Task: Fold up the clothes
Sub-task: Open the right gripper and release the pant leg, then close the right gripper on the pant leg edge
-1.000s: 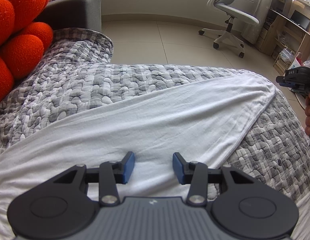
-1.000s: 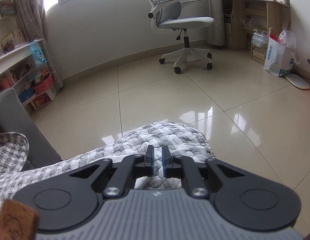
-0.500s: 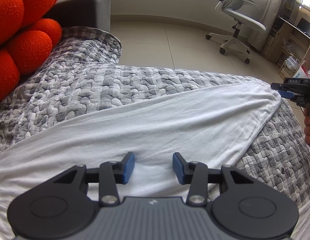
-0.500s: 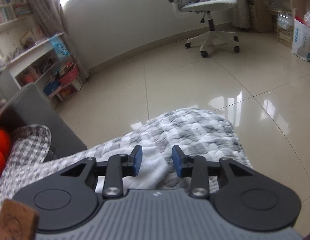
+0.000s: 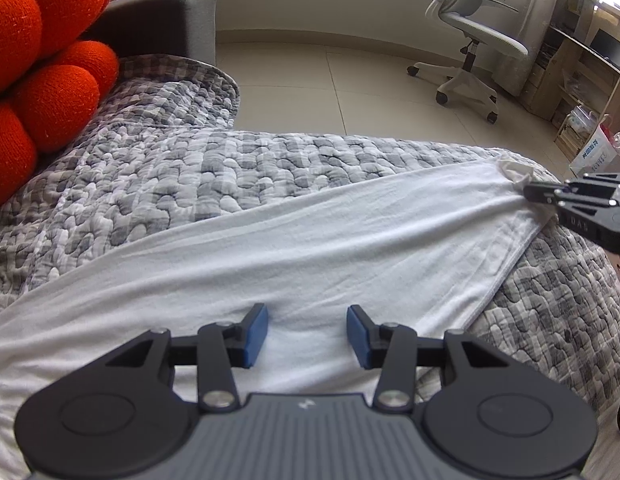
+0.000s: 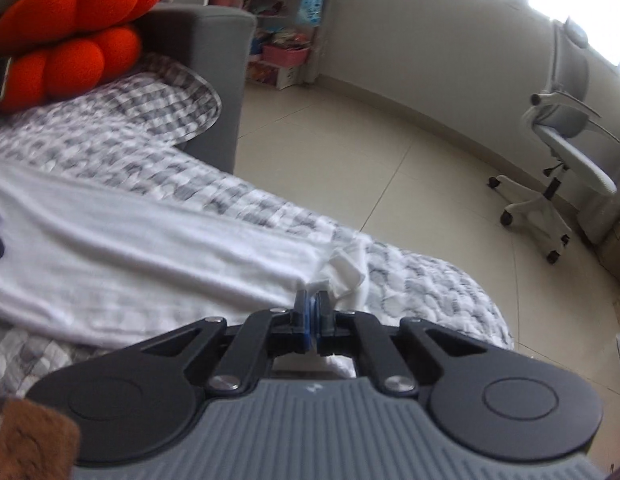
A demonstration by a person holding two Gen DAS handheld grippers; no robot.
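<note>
Two grippers work on one white garment (image 5: 310, 248), which lies spread across the grey quilted cover (image 5: 150, 184) of a sofa. At the far left of the left wrist view the orange cushions (image 5: 42, 64) lean against the grey armrest (image 5: 166, 16). Next comes the left gripper (image 5: 307, 334), which hovers low over the near part of the white cloth with its blue pads (image 5: 257, 334) wide apart and nothing between them. More to the right, the cloth narrows to a bunched corner at the edge of the cover. The right gripper (image 6: 312, 312) has its fingers pressed together on this corner, so the fabric is pinched between them. Behind it, on the tiled floor (image 5: 350, 80), stands a white office chair (image 5: 470, 48).
</note>
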